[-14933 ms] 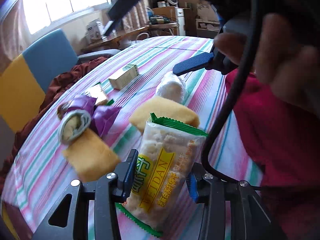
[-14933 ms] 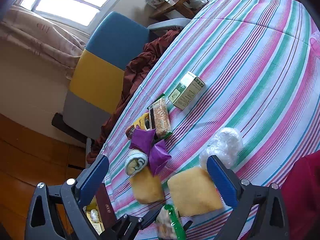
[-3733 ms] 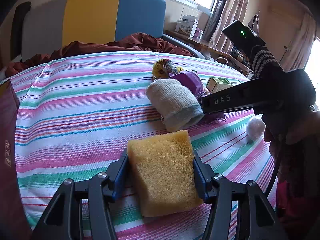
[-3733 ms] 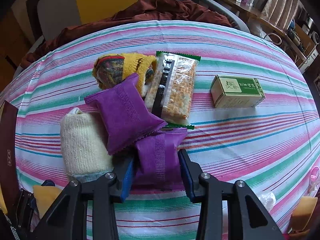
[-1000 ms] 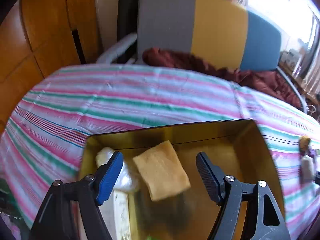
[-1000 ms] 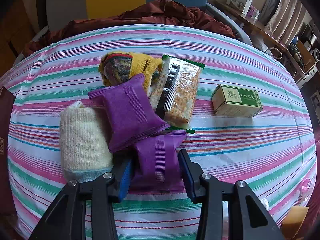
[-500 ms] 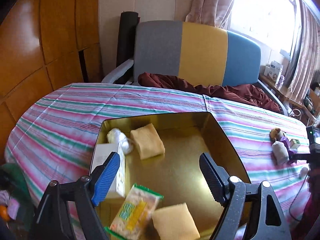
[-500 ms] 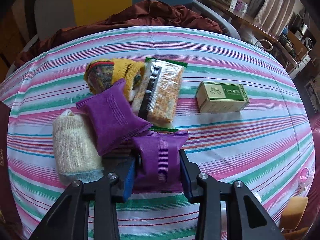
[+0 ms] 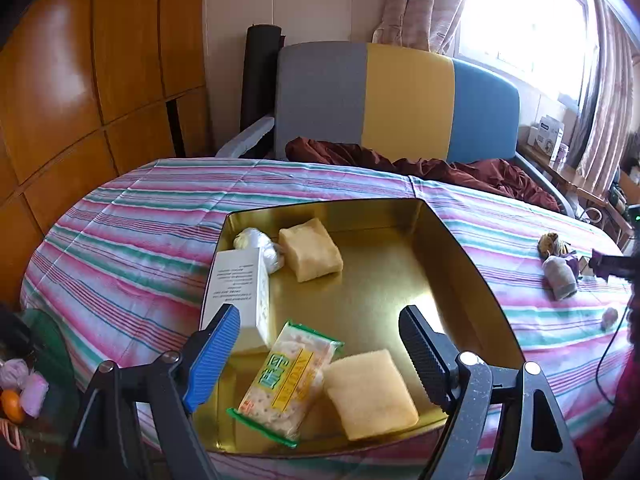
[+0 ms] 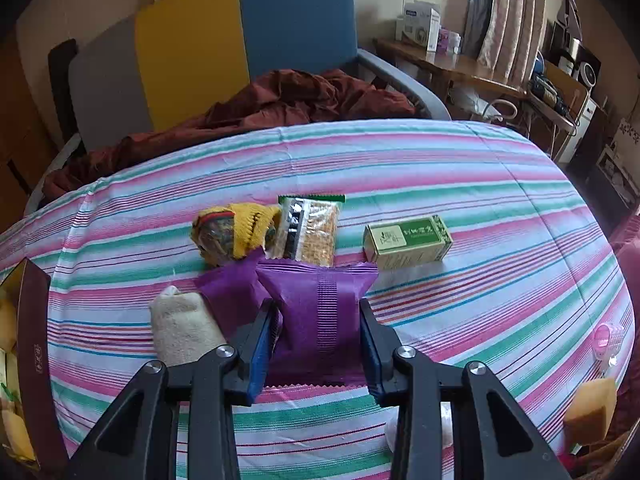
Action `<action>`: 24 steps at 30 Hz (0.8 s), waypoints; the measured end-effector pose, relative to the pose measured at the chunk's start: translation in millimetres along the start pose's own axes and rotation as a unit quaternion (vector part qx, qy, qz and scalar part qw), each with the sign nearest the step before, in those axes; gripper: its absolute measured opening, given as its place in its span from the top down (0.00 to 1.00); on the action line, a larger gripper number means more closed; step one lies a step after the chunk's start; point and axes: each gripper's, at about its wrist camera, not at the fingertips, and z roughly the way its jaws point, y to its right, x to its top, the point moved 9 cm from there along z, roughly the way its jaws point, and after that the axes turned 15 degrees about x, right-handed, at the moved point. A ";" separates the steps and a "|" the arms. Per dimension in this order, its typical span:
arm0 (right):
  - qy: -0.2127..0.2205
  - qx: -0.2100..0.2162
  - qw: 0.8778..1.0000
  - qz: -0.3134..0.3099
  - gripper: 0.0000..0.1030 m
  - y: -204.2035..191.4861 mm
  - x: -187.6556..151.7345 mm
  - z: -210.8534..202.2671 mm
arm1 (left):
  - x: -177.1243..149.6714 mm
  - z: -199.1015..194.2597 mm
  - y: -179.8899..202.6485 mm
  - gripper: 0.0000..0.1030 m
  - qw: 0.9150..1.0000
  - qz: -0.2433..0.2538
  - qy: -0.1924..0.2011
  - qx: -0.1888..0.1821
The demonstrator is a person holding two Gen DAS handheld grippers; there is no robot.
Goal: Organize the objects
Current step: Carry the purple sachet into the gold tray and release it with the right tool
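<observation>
My left gripper (image 9: 320, 344) is open and empty above a gold tin box (image 9: 452, 264). In the box lie two yellow sponges (image 9: 310, 254) (image 9: 370, 394), a cracker pack (image 9: 288, 378), a white carton (image 9: 238, 290) and a clear wrapped ball (image 9: 258, 242). My right gripper (image 10: 320, 344) is shut on a purple packet (image 10: 320, 312), lifted a little off the striped tablecloth (image 10: 500, 248). Behind it lie a second purple packet (image 10: 228, 290), a rolled cream sock (image 10: 184, 330), a yellow patterned sock (image 10: 236, 234), a cracker pack (image 10: 314, 232) and a green box (image 10: 408, 242).
A grey, yellow and blue chair (image 10: 224, 52) with a dark red cloth (image 10: 280, 100) stands behind the table. The box wall (image 10: 34, 340) shows at the left in the right wrist view. A yellow sponge (image 10: 592, 408) and a pink object (image 10: 608, 340) are at the right edge.
My left gripper has let go of the yellow sponge in the box and has risen and drawn back. My right gripper has lifted the purple packet and tilted up toward the chair.
</observation>
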 end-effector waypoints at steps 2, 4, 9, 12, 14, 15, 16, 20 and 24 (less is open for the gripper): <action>0.007 0.004 1.000 -0.004 0.63 -7.3 -0.3 -7.8 | -2.7 -1.1 -3.2 0.20 1.000 0.000 0.001 0.001; 0.014 0.017 1.000 -0.011 0.63 -21.6 -0.6 -15.6 | -5.4 -1.4 -5.8 0.20 1.000 -0.002 0.000 0.001; 0.021 0.040 0.998 -0.042 0.63 -63.6 -1.7 -26.1 | -10.7 -0.3 -11.8 0.20 1.000 -0.010 -0.006 -0.002; 0.019 0.078 0.995 -0.060 0.63 -102.1 -5.6 -31.0 | -12.2 1.6 -16.5 0.20 1.000 -0.014 -0.009 -0.001; 0.021 0.094 0.991 -0.089 0.63 -133.6 -7.3 -33.7 | -13.3 3.7 -21.0 0.20 1.000 -0.020 -0.013 -0.002; 0.019 0.109 0.989 -0.099 0.63 -151.0 -8.6 -34.0 | -14.4 4.1 -23.0 0.20 1.000 -0.022 -0.014 0.000; 0.015 0.125 0.986 -0.107 0.63 -167.3 -10.3 -33.4 | -15.5 4.9 -25.8 0.20 1.000 -0.024 -0.016 0.002; -0.007 0.181 0.973 -0.140 0.63 -237.8 -22.6 -26.5 | -19.7 8.8 -38.5 0.20 0.999 -0.035 -0.023 0.008; -0.038 0.233 0.956 -0.171 0.63 -302.2 -43.9 -16.5 | -23.1 11.2 -51.9 0.20 0.998 -0.047 -0.028 0.015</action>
